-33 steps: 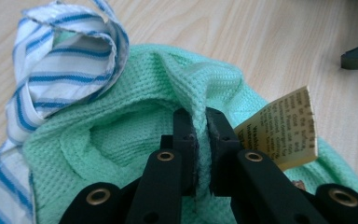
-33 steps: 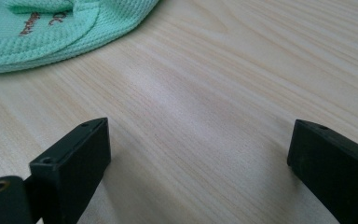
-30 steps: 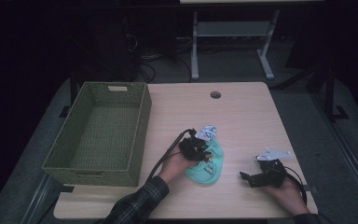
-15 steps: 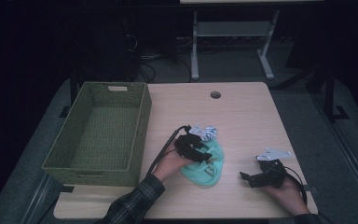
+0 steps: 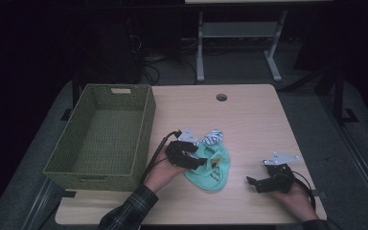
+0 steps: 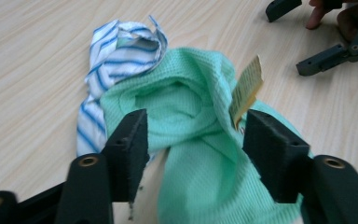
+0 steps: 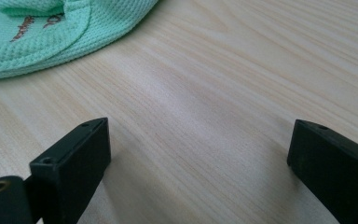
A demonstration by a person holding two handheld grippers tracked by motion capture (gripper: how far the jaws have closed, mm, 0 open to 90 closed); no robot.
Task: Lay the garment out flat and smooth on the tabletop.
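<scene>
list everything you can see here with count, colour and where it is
green cloth: 1, mint green with a tan tag, crumpled at the table's middle front
striped cloth: 1, white and blue, touching the green cloth's far edge
basket: 1, olive green woven, on the table's left
table: 1, light wood
cable hole: 1, dark, near the table's far edge
left tool: 1, black, jaws open above the green cloth
right tool: 1, black, jaws open over bare table at the front right
</scene>
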